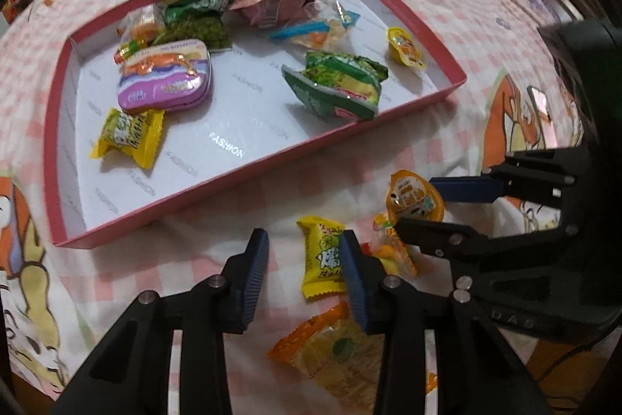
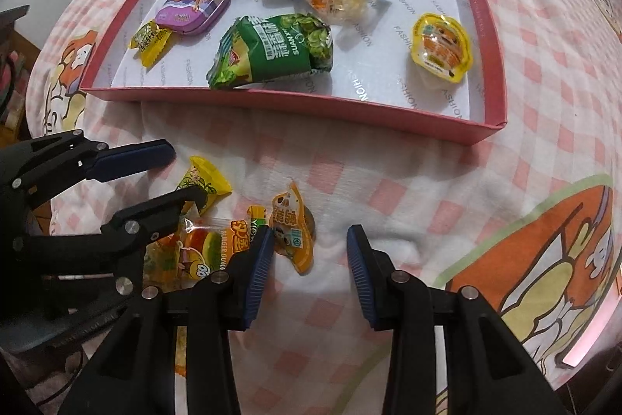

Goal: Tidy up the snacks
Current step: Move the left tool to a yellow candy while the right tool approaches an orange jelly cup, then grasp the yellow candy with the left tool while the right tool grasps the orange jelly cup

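Snacks waiting beside the tray as both claws are hovering over the last loose pieces.

Most packets are already lying in the pink tray (image 2: 295,107), ahead of both claws, probably because the tray is serving as the collecting place; four pieces are sitting on the checked cloth (image 2: 388,181) just short of it. The left claw (image 1: 307,275) is standing partly open and gripping nothing, the yellow candy (image 1: 322,255) lying between its pads, apparently against the right one. The right claw (image 2: 309,267) is likewise partly open and empty, the orange jelly cup (image 2: 291,232) lying by its left pad, with the burger gummy packet (image 2: 210,251) left of that. An orange packet (image 1: 330,349) is lying under the left claw.
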### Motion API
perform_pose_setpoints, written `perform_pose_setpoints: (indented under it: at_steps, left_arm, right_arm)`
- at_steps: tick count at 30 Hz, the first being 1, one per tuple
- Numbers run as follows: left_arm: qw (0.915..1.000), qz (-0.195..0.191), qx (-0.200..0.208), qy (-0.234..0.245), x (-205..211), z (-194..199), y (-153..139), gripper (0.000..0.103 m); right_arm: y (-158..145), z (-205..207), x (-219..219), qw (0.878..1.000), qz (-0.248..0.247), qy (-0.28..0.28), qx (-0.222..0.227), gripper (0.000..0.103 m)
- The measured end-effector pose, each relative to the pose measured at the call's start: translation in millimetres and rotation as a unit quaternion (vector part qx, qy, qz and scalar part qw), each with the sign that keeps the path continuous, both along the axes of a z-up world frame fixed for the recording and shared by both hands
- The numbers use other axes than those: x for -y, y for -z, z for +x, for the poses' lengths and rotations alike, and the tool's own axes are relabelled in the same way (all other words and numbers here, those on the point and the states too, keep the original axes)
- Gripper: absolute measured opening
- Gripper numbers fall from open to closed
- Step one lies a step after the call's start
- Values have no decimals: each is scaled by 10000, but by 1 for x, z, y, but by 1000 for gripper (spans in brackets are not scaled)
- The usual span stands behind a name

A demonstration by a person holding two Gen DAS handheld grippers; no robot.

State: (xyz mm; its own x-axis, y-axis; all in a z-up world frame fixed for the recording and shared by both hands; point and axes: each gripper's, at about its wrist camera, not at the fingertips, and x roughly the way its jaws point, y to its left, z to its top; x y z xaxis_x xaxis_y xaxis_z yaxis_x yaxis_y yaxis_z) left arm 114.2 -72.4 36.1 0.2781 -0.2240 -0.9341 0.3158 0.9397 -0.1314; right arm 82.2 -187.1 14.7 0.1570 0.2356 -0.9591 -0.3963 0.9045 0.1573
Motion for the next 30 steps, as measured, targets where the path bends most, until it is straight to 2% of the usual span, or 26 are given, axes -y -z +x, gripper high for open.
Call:
perform_pose_setpoints:
  at_steps: [4, 10, 22, 30]
  left_arm:
    - [9999, 34, -64, 78, 5, 4, 3, 36]
    - [9994, -123, -232, 247, 20, 8, 4, 18]
    - [9990, -229, -230, 318, 16, 3, 4, 17]
    - [9986, -371, -245, 296, 6, -2, 1, 17]
  right_arm:
    - [1, -7, -1, 9999, -68, -46, 91, 37]
    - [0, -9, 3, 10000, -66, -29, 65, 29]
    - [-3, -1, 12, 9999, 114, 45, 35, 22]
    - [-4, 2, 21, 9998, 207, 75, 9, 22]
